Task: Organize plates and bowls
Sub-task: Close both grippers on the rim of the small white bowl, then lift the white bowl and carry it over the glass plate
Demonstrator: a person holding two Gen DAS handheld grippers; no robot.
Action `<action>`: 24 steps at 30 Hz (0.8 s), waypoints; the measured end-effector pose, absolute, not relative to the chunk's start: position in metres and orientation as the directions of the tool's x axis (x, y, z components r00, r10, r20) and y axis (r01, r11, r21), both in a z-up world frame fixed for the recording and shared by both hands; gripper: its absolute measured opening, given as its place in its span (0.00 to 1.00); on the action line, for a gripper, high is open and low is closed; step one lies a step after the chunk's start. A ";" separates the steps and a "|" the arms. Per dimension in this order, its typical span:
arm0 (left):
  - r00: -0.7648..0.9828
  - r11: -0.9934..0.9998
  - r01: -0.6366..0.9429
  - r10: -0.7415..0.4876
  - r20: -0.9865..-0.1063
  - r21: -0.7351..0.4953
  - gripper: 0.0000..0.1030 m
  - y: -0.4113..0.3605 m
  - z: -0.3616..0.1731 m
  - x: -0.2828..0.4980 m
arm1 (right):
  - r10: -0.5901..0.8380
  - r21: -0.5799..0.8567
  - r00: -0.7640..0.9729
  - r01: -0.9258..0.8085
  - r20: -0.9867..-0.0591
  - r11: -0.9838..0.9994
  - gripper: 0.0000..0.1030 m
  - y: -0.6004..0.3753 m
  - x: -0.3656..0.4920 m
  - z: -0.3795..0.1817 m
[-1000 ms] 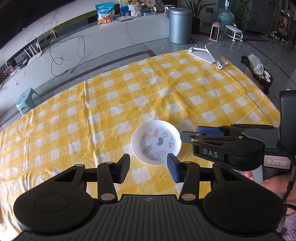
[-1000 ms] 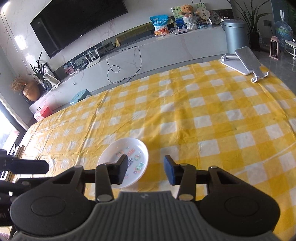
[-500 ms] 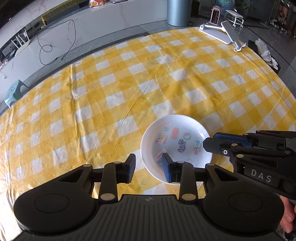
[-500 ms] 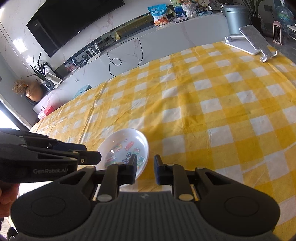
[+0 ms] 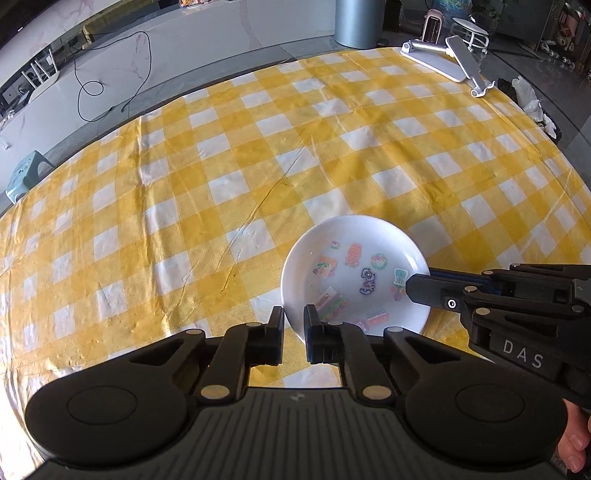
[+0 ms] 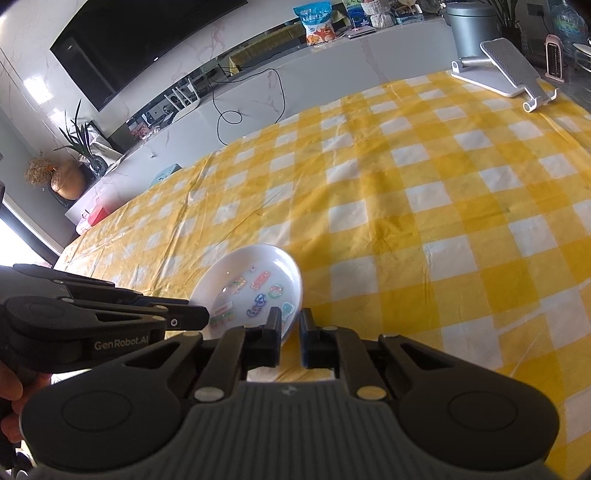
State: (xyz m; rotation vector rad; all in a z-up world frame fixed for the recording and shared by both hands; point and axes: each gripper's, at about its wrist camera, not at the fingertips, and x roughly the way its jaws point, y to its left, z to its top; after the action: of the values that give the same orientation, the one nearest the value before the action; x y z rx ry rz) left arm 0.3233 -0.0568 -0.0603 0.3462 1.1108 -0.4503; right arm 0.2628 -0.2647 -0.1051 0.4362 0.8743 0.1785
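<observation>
A white plate [image 5: 354, 273] with small coloured cartoon prints sits on the yellow checked tablecloth [image 5: 221, 184]. My left gripper [image 5: 294, 332] has its jaws closed around the plate's near left rim. My right gripper [image 6: 288, 334] has its jaws closed around the plate's [image 6: 255, 284] near right rim; it also shows from the side in the left wrist view [image 5: 417, 290]. The left gripper shows from the side in the right wrist view [image 6: 199, 319]. The plate looks slightly tilted; I cannot tell if it is off the cloth.
A white tablet stand [image 5: 447, 59] lies at the table's far right corner. A grey bin [image 5: 354, 22] and a low white counter [image 6: 295, 74] with snack bags stand beyond the table. A small stool [image 5: 26, 177] stands off the far left edge.
Both grippers have moved in to the plate and narrowed from wide open to closed on its rim, the left on one side, the right on the other.
</observation>
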 end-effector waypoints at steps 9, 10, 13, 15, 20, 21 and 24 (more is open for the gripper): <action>0.395 0.871 0.489 -0.170 -0.903 0.050 0.08 -0.057 -0.036 0.306 | 0.309 0.422 0.653 0.017 -0.691 0.906 0.02 -0.266 0.252 -0.089; 0.402 0.872 0.487 -0.172 -0.899 0.051 0.07 -0.057 -0.031 0.303 | 0.312 0.427 0.658 0.016 -0.685 0.904 0.02 -0.267 0.249 -0.087; 0.423 0.874 0.485 -0.194 -0.885 0.040 0.06 -0.058 -0.015 0.291 | 0.318 0.451 0.674 0.026 -0.667 0.892 0.02 -0.272 0.238 -0.080; 0.439 0.875 0.483 -0.217 -0.872 0.025 0.06 -0.059 -0.003 0.281 | 0.322 0.472 0.685 0.036 -0.654 0.881 0.02 -0.279 0.229 -0.075; 0.468 0.886 0.463 -0.270 -0.842 -0.027 0.05 -0.065 0.017 0.250 | 0.309 0.516 0.722 0.077 -0.619 0.853 0.01 -0.297 0.199 -0.056; 0.477 0.887 0.460 -0.274 -0.835 -0.029 0.05 -0.067 0.021 0.242 | 0.303 0.520 0.730 0.084 -0.613 0.850 0.01 -0.299 0.193 -0.052; 0.496 0.890 0.456 -0.282 -0.821 -0.030 0.05 -0.074 0.030 0.217 | 0.300 0.553 0.749 0.106 -0.590 0.826 0.00 -0.310 0.168 -0.043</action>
State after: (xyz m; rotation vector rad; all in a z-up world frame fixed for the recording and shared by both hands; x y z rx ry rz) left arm 0.2175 -0.0740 0.0303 0.2009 0.9526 -0.4502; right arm 0.1677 -0.3096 -0.0429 0.6017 0.7265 0.1132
